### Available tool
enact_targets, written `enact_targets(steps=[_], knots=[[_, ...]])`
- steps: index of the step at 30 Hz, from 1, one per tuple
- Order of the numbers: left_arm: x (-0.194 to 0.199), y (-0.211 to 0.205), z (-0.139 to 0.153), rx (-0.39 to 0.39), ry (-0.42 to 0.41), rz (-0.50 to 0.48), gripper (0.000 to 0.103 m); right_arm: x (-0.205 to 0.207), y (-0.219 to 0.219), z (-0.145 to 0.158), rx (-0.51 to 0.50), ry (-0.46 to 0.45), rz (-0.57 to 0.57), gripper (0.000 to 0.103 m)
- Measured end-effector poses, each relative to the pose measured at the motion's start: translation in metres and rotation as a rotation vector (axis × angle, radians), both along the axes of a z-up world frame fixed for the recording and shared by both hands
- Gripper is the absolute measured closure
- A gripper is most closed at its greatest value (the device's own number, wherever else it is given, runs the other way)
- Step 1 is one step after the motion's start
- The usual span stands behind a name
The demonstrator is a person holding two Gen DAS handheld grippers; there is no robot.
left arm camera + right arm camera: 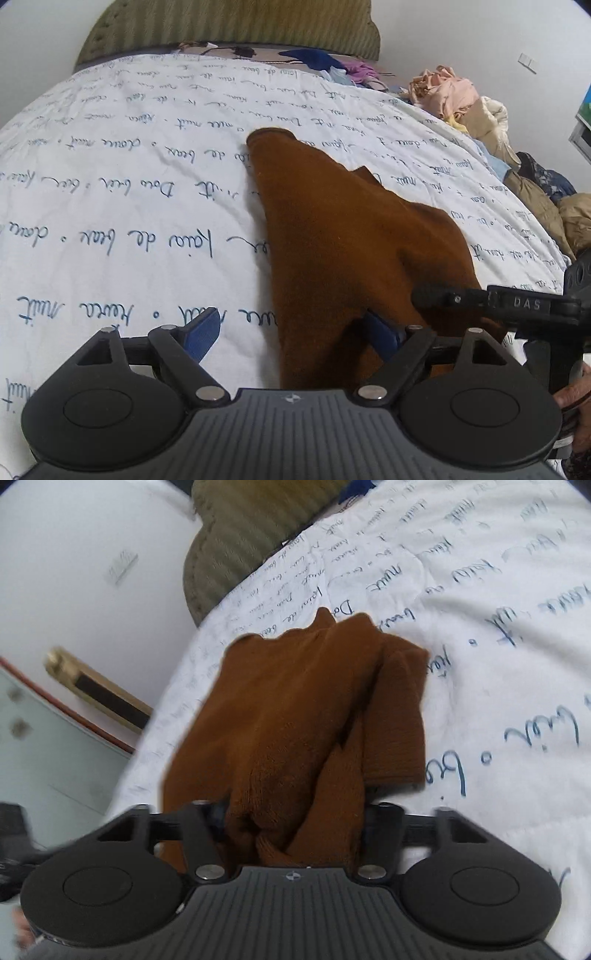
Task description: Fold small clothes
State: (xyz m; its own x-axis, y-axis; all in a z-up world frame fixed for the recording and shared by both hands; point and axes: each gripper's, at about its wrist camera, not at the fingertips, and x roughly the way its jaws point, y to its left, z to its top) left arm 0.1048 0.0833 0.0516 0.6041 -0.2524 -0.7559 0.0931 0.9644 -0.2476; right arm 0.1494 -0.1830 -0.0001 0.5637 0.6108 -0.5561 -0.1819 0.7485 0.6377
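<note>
A brown knitted garment [343,236] lies crumpled on the white bedcover with blue handwriting [129,184]. My left gripper [291,332] stands open at the garment's near edge; its left blue pad [201,334] rests on bare cover, and the cloth drapes over its right pad. The right gripper [480,299] reaches in from the right onto the same end of the garment. In the right wrist view the brown garment [295,709] is bunched between the fingers of my right gripper [293,823], which is shut on a thick fold of it.
A heap of loose clothes [454,96] runs along the bed's right side, with more at the far end [325,61]. An olive ribbed headboard [229,29] stands behind. A hand [572,398] shows at the right edge. The bed's edge and floor [55,757] lie left.
</note>
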Motion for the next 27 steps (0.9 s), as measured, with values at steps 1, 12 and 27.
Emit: enact_targets(steps=[1,12,27], knots=[[0.002,-0.001,-0.003,0.005,0.015,0.005,0.018,-0.001,0.001,0.001,0.002,0.001,0.001,0.058],[-0.004,-0.030,0.004,-0.012,0.046,-0.112,0.043,-0.037,-0.014,0.040,0.016,-0.109,0.014,0.073],[0.030,-0.061,0.056,0.089,-0.160,-0.134,0.043,-0.035,-0.031,0.095,-0.236,-0.282,-0.076,0.046]])
